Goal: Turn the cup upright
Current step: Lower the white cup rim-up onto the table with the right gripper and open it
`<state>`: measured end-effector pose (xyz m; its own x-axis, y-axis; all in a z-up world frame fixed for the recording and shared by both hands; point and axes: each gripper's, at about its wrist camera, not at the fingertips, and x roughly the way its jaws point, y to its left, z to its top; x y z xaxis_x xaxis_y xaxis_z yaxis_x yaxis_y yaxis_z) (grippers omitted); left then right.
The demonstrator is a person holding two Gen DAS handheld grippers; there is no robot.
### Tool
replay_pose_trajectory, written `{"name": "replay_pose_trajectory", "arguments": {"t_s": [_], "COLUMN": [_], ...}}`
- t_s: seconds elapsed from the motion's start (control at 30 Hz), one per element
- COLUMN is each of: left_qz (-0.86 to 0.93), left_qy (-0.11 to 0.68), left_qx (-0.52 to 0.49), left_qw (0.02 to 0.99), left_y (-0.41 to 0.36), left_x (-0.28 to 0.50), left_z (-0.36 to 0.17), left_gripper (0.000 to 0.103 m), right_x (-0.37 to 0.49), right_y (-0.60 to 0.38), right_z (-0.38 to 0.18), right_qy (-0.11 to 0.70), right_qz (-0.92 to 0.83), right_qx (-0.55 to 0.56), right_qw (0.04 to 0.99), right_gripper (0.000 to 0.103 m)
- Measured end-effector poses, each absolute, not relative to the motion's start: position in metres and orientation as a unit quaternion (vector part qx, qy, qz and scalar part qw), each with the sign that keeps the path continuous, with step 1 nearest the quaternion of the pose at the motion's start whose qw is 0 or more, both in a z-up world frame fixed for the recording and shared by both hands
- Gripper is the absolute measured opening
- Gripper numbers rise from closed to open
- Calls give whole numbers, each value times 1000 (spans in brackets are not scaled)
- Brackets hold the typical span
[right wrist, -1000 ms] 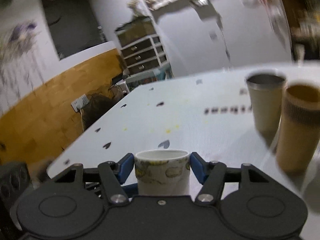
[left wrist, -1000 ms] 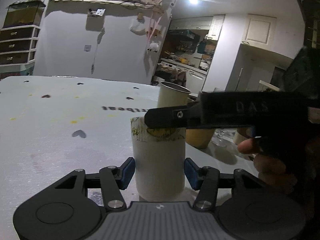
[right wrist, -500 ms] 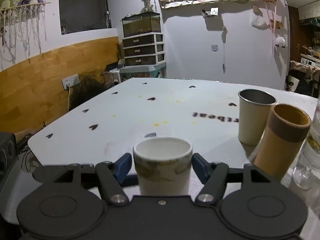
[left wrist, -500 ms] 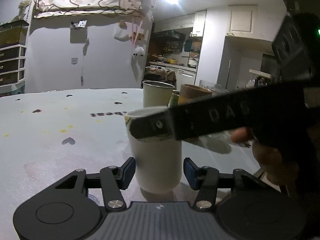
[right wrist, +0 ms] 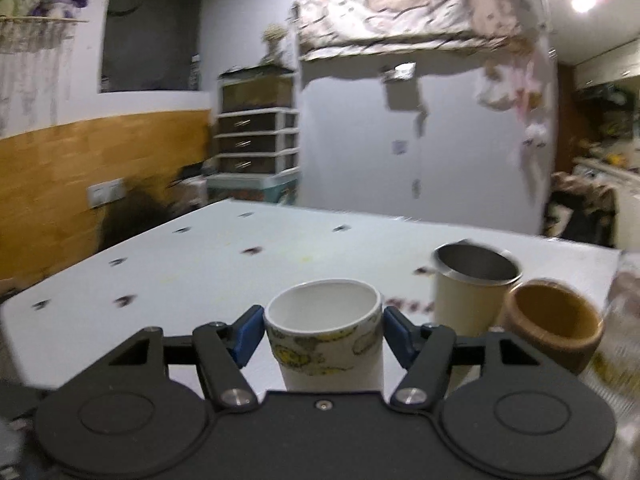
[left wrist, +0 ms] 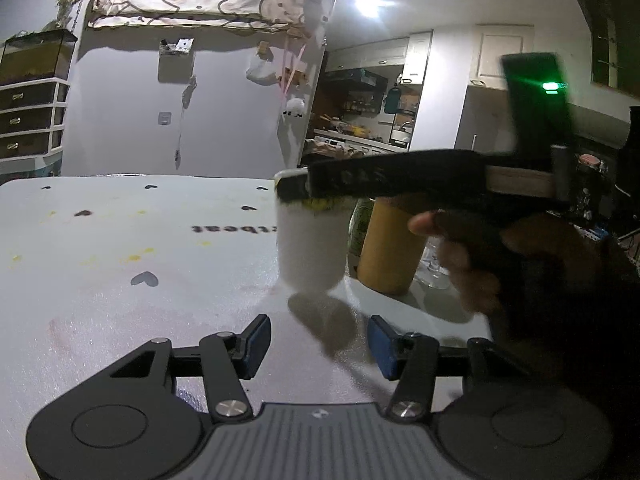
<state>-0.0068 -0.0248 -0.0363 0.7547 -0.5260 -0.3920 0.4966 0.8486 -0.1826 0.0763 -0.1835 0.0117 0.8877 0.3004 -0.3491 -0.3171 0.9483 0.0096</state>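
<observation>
The white cup with a yellow pattern is upright, mouth up, gripped between the blue pads of my right gripper. In the left wrist view the same cup hangs above the white table, its shadow below it, with the right gripper clamped at its rim. My left gripper is open and empty, low over the table, with the cup ahead of its fingers.
A cream metal-rimmed cup and a brown cup stand close to the right of the held cup. The brown cup and clear glassware stand behind the cup. The table has small dark heart marks.
The right gripper has lifted the cup off the table, up and away from between the left gripper's fingers. The left gripper stays open.
</observation>
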Motion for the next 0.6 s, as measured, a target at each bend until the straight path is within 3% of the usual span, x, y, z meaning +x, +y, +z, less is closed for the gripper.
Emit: {"name": "replay_pose_trajectory", "arguments": {"t_s": [0.43, 0.6], "left_qz": [-260, -255], "left_qy": [225, 225], "left_qx": [-39, -42], "left_qw": [938, 940], "left_y": [-22, -21], "left_x": [-4, -3], "left_z": [-41, -41], "left_gripper": [55, 59], "right_x": [113, 110], "right_y": [-188, -189], "right_z": [-11, -12], "right_qy": [161, 165], "right_qz": [97, 94], "right_qx": [14, 13], "right_qw": [982, 982], "right_gripper": [65, 78]}}
